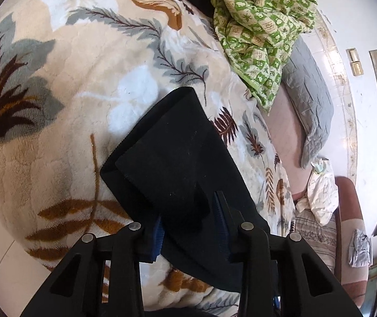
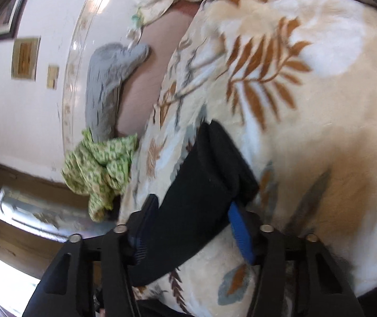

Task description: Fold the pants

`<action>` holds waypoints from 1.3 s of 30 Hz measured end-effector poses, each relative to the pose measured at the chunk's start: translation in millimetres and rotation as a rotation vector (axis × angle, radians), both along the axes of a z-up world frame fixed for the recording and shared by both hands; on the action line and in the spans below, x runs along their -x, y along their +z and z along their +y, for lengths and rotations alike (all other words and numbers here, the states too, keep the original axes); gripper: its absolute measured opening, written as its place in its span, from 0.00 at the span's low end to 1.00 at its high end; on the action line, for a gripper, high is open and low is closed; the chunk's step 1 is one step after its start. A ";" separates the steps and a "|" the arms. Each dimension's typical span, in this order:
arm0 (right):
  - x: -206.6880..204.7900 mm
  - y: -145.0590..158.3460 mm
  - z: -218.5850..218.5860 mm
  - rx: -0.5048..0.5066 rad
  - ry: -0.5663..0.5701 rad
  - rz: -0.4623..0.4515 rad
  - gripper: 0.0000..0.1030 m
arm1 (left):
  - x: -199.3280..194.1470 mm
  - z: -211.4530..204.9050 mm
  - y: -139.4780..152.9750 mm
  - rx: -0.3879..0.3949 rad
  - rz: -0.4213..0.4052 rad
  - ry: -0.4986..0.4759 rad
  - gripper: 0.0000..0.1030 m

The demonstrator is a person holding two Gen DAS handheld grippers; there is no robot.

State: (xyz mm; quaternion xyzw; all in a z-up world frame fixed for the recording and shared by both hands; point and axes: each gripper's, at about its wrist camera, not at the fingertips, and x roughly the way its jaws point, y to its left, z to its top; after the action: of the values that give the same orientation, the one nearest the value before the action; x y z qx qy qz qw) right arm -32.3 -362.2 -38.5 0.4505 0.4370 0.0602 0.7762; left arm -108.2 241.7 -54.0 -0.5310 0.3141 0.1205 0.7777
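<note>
Left wrist: left gripper (image 1: pixel 188 222) sits low over the bed, jaws partly spread with black pants (image 1: pixel 172 158) bunched between them. Fabric fills the gap and covers the left blue pad (image 1: pixel 158 237); right pad (image 1: pixel 221 219) shows its ribbed face against the cloth. Looks like a pinch on the pants, though the contact itself is hidden by fabric. Pants are folded into a layered stack, one flap lying diagonally over another, a ribbed hem edge visible at the far end. They rest on the leaf-print blanket (image 1: pixel 56 105), cream with brown, grey and white leaves. Beyond the far hem, a crumpled green quilt (image 1: pixel 262 34) lies on the blanket's edge. Next to it, a grey pillow (image 1: pixel 309 97) on a pink sheet (image 1: pixel 286 132). A white printed pillow (image 1: pixel 320 192) lies nearer, at the blanket's right edge. Wall (image 1: pixel 359 13) behind carries brass plates.

Right wrist: frame is motion-blurred. Right gripper (image 2: pixel 193 227) has its jaws spread wide around the pants (image 2: pixel 204 185), which run as a thick dark band between both blue pads. Left pad (image 2: pixel 142 235) touches the cloth; right pad (image 2: pixel 241 237) sits at the band's other edge. Clamped on the fold as far as I can tell. Pants lie on the same blanket (image 2: pixel 307 105), far end rolled or doubled. Quilt (image 2: pixel 101 169) is off to the left, just beside the blanket's edge, with the grey pillow (image 2: pixel 109 84) behind it. A window (image 2: pixel 43 206) shows low left.
</note>
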 end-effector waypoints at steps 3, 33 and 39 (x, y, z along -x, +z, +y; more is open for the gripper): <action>-5.1 -0.7 7.1 0.055 0.027 0.018 0.26 | -4.7 -3.8 -1.2 -0.020 0.021 -0.004 0.34; 3.4 24.8 72.1 0.738 0.239 -0.023 0.04 | -60.9 -124.8 37.3 -0.934 0.443 -0.191 0.12; 1.2 26.7 65.5 0.677 0.224 -0.023 0.04 | -55.0 -110.0 43.1 -0.862 0.375 -0.173 0.08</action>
State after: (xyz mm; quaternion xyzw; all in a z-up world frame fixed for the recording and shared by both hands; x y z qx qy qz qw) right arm -33.5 -296.7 -11.9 0.1164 0.4702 0.0015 0.8749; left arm -53.2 131.8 -10.9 -0.1010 0.4137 0.2684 0.8641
